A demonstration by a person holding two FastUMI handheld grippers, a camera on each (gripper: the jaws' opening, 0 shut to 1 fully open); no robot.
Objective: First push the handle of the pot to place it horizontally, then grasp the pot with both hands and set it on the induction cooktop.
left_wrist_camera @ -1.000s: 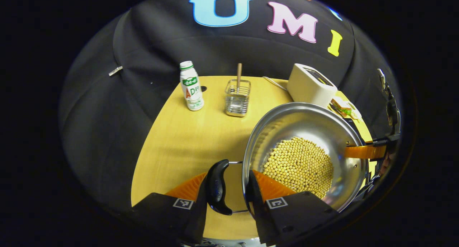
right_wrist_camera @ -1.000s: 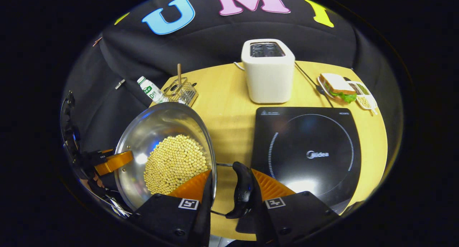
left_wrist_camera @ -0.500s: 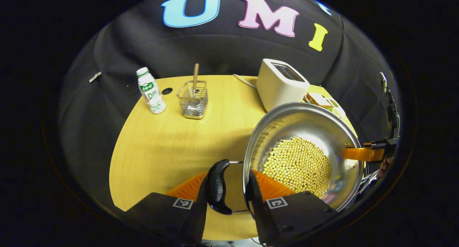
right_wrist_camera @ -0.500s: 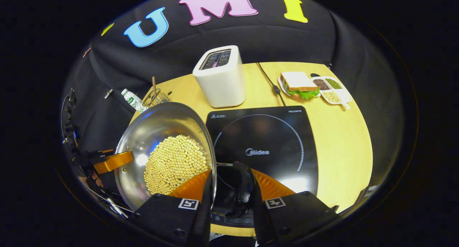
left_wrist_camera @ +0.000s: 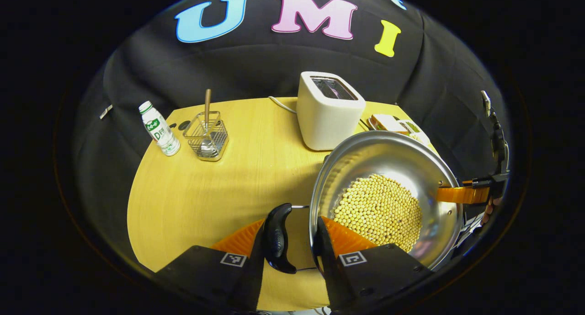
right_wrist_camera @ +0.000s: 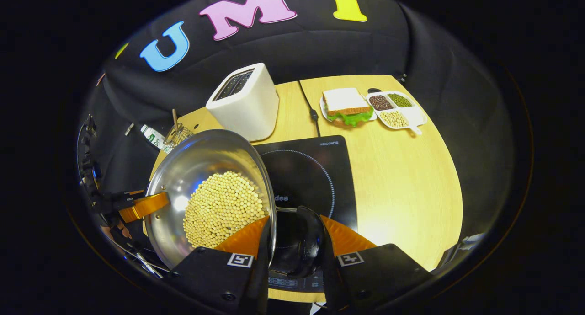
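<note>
A steel pot (left_wrist_camera: pixel 388 157) with soybeans (left_wrist_camera: pixel 379 210) in it hangs in the air between my two grippers. In the left gripper view my left gripper (left_wrist_camera: pixel 289 242) is shut on the pot's black handle (left_wrist_camera: pixel 275 239) and the rim beside it. The right gripper (left_wrist_camera: pixel 461 194) shows at the pot's far side. In the right gripper view my right gripper (right_wrist_camera: pixel 292 242) is shut on the other black handle (right_wrist_camera: pixel 308 242), with the pot (right_wrist_camera: pixel 196 162) to its left. The black induction cooktop (right_wrist_camera: pixel 315 178) lies under this handle and partly behind the pot. The left gripper (right_wrist_camera: pixel 144 205) shows at the pot's far rim.
On the yellow table (right_wrist_camera: pixel 402 178) a white toaster (left_wrist_camera: pixel 329 111) stands behind the cooktop, its cord (right_wrist_camera: pixel 311 105) trailing back. A drink bottle (left_wrist_camera: pixel 160 128) and a wire basket (left_wrist_camera: pixel 208 136) stand at the back left. A sandwich plate (right_wrist_camera: pixel 348 107) and a divided dish (right_wrist_camera: pixel 396 110) sit back right.
Both grippers have carried the pot to the right. The cooktop has slid left in the right gripper view and now lies under the right handle. Both grips are unchanged.
</note>
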